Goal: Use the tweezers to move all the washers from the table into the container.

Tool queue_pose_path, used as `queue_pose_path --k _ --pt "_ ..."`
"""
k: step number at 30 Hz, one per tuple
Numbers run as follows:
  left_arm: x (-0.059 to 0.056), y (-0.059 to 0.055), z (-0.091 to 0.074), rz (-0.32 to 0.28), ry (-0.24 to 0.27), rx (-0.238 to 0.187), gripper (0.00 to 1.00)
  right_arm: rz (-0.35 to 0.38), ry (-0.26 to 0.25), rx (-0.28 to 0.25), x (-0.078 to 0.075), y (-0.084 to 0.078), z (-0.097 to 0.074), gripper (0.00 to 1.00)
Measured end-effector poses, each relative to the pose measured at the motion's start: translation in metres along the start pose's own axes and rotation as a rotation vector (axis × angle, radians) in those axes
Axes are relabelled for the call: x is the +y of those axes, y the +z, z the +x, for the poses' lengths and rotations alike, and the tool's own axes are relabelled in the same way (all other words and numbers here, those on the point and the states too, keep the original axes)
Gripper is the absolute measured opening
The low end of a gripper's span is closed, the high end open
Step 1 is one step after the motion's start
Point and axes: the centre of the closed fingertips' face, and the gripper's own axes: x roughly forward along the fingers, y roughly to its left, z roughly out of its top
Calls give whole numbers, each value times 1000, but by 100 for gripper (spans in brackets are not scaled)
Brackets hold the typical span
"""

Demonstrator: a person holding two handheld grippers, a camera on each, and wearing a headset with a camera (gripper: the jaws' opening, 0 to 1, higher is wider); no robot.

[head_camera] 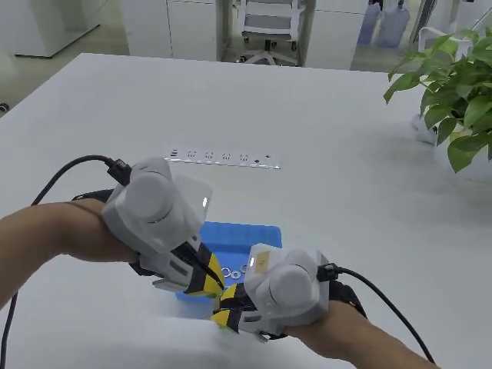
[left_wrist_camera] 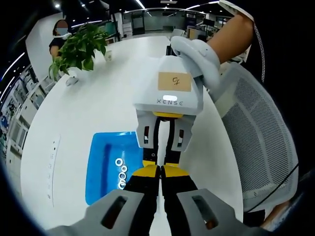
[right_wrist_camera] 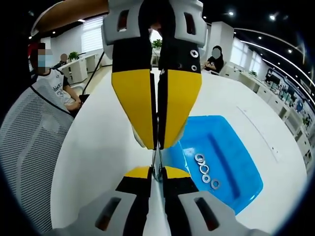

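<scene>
Grey left gripper [left_wrist_camera: 160,172] and right gripper [right_wrist_camera: 157,172], yellow-black jaws, black cables [head_camera: 81,159]

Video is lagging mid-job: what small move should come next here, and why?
Probably open the left gripper and back off: it and the right gripper both seem shut on the thin metal tweezers, while four silver washers lie in the blue plastic tray.

Pretty clearly an open-plan office. Big white desk [head_camera: 346,154] with a power strip [head_camera: 221,157] set into it, a swivel chair [head_camera: 269,23] and water jugs [head_camera: 384,23] at the back, and a potted plant [head_camera: 453,92]. There's a mesh chair [left_wrist_camera: 256,132], ceiling spotlights [right_wrist_camera: 230,13], and people sitting [right_wrist_camera: 49,83] at other desks.
</scene>
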Motion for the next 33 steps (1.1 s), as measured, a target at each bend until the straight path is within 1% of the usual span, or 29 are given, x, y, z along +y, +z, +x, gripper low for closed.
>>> queue_pose_path --k 6,15,24,33 --pt "0 0 0 5 0 3 5 -1 -1 -2 1 0 0 10" --pt "-3 1 -1 9 2 4 5 -8 -1 -1 4 1 -3 10" --pt "-5 7 -10 16 11 1 5 -14 -6 -8 5 8 -10 10" --pt "-6 8 -14 22 19 -1 5 -30 -14 -8 5 11 -13 10"
